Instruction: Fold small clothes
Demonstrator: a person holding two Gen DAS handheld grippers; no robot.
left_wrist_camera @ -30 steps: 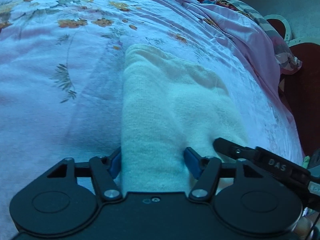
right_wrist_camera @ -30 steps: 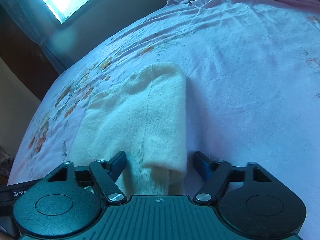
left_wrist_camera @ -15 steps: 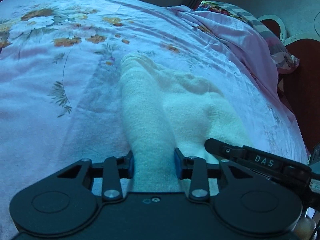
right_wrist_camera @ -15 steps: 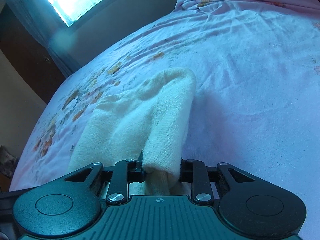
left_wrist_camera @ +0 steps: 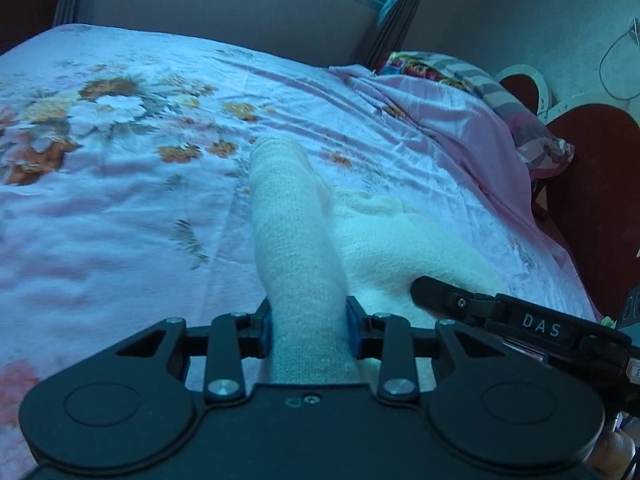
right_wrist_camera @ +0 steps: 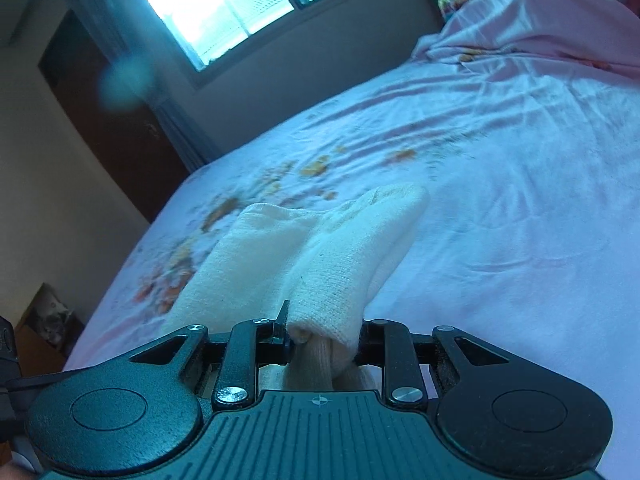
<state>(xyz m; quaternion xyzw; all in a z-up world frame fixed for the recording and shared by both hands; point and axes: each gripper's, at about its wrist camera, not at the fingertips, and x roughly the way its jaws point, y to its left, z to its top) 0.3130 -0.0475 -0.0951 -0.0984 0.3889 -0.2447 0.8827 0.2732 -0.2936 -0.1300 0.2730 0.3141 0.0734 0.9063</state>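
A cream knitted garment (left_wrist_camera: 296,240) lies partly on the floral bedsheet (left_wrist_camera: 120,208), with its near edge lifted off the bed. My left gripper (left_wrist_camera: 307,330) is shut on the garment's left near corner, the cloth bunched between the blue pads. In the right wrist view the same cream garment (right_wrist_camera: 340,256) rises toward my right gripper (right_wrist_camera: 324,338), which is shut on the other near corner. The right gripper's black finger (left_wrist_camera: 440,294) shows at the right of the left wrist view, beside the cloth. The garment's far end still rests on the sheet.
A pink crumpled blanket (left_wrist_camera: 452,128) and a patterned pillow (left_wrist_camera: 432,66) lie at the head of the bed, by a dark red headboard (left_wrist_camera: 600,200). A bright window (right_wrist_camera: 216,4) and a dark door (right_wrist_camera: 100,112) stand beyond the bed's far edge.
Both grippers closed on the garment's near corners, then rose and pulled back, lifting the near edge off the bed. The cloth now hangs in two narrow ridges from the jaws.
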